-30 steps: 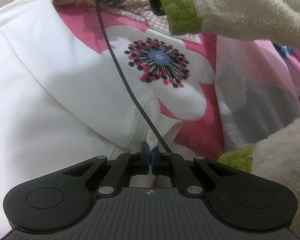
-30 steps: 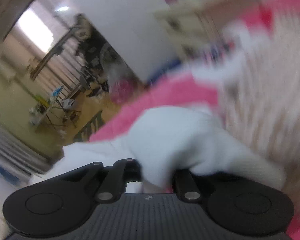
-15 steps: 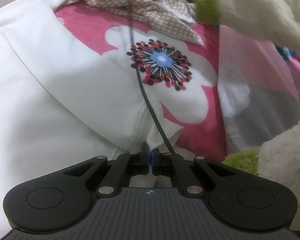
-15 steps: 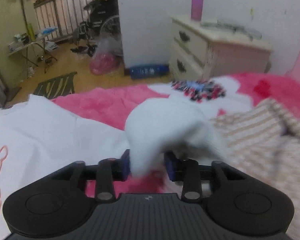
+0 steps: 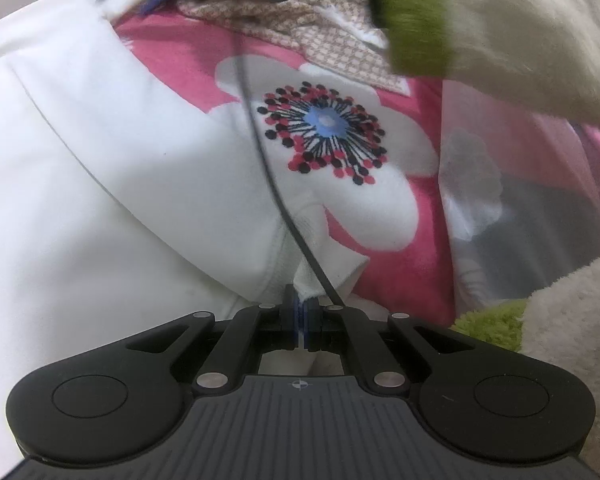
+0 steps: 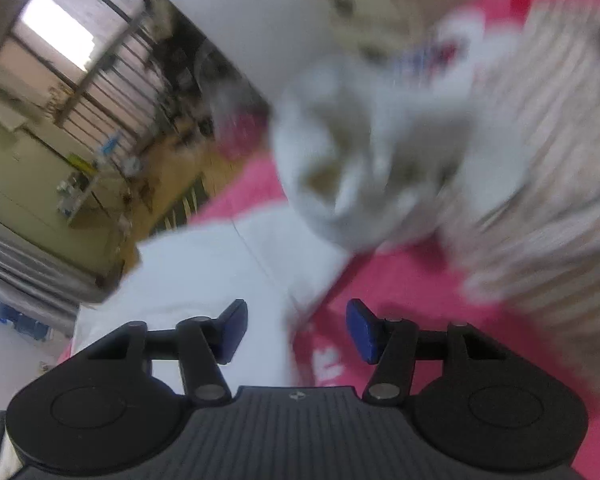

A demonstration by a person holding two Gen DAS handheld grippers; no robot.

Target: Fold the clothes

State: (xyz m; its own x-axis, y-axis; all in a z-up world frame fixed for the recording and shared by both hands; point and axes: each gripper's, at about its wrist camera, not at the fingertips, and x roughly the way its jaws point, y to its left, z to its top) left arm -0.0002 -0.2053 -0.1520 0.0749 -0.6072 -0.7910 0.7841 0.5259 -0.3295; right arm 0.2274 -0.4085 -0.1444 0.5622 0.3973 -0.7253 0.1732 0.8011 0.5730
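- Pink floral bedspread, white shirt spread on it.
- Left gripper clenched on sleeve cuff.
- Right gripper opening, nothing pinched; white fabric lies between the pads.
- Step: mid sleeve fold. Next: right needs a fresh hold.

Both cameras sit just behind their own fingers, tilted steeply down, close over a pink flowered bedspread. The left faces across a white shirt; the right, blurred, also catches the room beyond. Both share shirt and bedspread.
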